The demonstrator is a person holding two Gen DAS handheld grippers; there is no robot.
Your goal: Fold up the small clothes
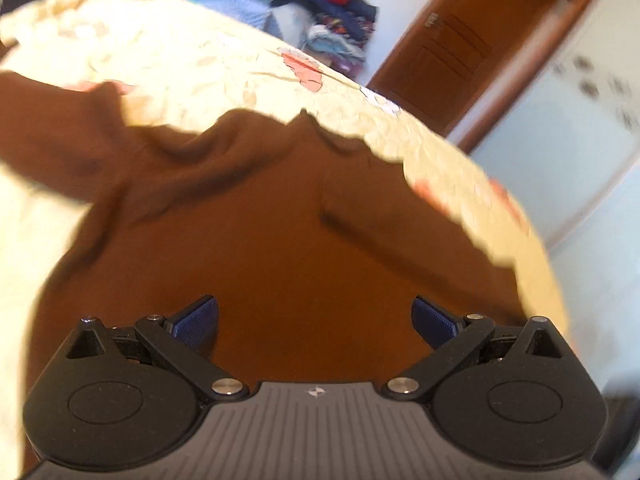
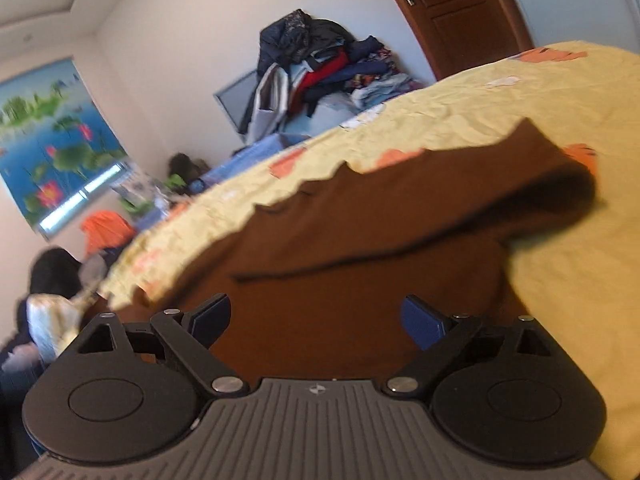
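Both my left tongs (image 1: 315,322) and right tongs (image 2: 318,320) gape apart, holding nothing, over the brown sweater (image 1: 280,240) spread on the bed (image 1: 180,52). Its loosely folded sleeve (image 2: 460,208) could flop open if I snag it.

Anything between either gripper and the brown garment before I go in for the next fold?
Nothing visible. The brown garment lies bare on the yellow bedspread, directly ahead of the open left gripper and open right gripper.

A heap of mixed clothes (image 2: 320,68) sits at twelve o'clock against the white wall, a brown wooden door (image 2: 452,8) at one o'clock, a lotus-pond picture (image 2: 52,136) at nine o'clock.
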